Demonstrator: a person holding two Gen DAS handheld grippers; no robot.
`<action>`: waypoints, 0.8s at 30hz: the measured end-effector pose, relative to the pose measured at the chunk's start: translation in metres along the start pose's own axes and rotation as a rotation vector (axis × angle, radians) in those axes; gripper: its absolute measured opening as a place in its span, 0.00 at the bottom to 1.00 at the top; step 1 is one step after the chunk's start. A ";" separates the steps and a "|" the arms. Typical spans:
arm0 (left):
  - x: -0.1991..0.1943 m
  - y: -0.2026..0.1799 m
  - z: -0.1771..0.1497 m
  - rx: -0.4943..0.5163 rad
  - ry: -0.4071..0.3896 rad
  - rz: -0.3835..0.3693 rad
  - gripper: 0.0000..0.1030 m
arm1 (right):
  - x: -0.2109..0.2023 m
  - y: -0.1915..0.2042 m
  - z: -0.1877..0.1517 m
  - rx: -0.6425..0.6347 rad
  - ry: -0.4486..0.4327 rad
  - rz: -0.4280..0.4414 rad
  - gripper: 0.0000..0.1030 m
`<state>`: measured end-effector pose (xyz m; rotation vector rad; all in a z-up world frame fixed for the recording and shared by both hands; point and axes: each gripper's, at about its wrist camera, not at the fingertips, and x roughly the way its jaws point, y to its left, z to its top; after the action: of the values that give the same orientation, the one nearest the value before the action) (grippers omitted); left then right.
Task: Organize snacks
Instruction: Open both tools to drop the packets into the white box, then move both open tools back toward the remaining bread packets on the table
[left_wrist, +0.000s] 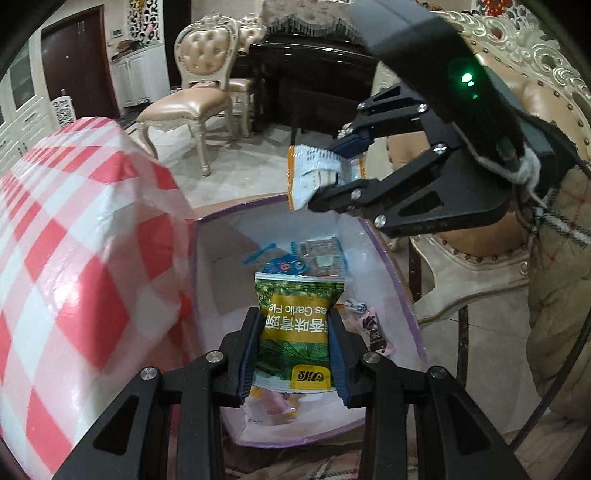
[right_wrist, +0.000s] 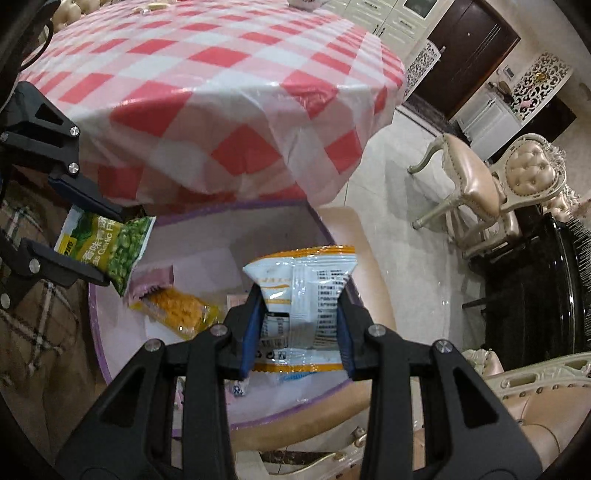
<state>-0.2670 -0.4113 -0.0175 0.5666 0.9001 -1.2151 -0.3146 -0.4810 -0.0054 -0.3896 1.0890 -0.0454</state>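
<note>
Filling the upper left, the checked tablecloth (right_wrist: 221, 92) overhangs a round box (right_wrist: 332, 236) holding loose snacks. Above it, the left gripper (left_wrist: 295, 332) pinches a green pea packet (left_wrist: 295, 321); the right gripper (right_wrist: 301, 328) pinches a white-orange packet (right_wrist: 303, 295).

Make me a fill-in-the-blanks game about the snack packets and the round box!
The left gripper is shut on a ____ packet of peas.
The right gripper is shut on a white packet with ____ edges.
Both packets hang above the round white box with a ____ rim.

Missing words: green, orange, purple
</note>
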 end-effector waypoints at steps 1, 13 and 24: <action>0.001 0.000 0.000 -0.003 -0.004 -0.030 0.38 | 0.003 0.000 -0.002 -0.006 0.019 0.006 0.39; -0.074 0.068 -0.024 -0.193 -0.259 0.029 0.72 | -0.015 0.004 0.033 0.032 -0.101 -0.073 0.68; -0.207 0.276 -0.123 -0.564 -0.333 0.697 0.81 | -0.036 0.097 0.225 0.087 -0.588 0.251 0.83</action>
<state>-0.0553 -0.1235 0.0634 0.1744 0.6334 -0.3734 -0.1503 -0.3182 0.0842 -0.1660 0.5443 0.2324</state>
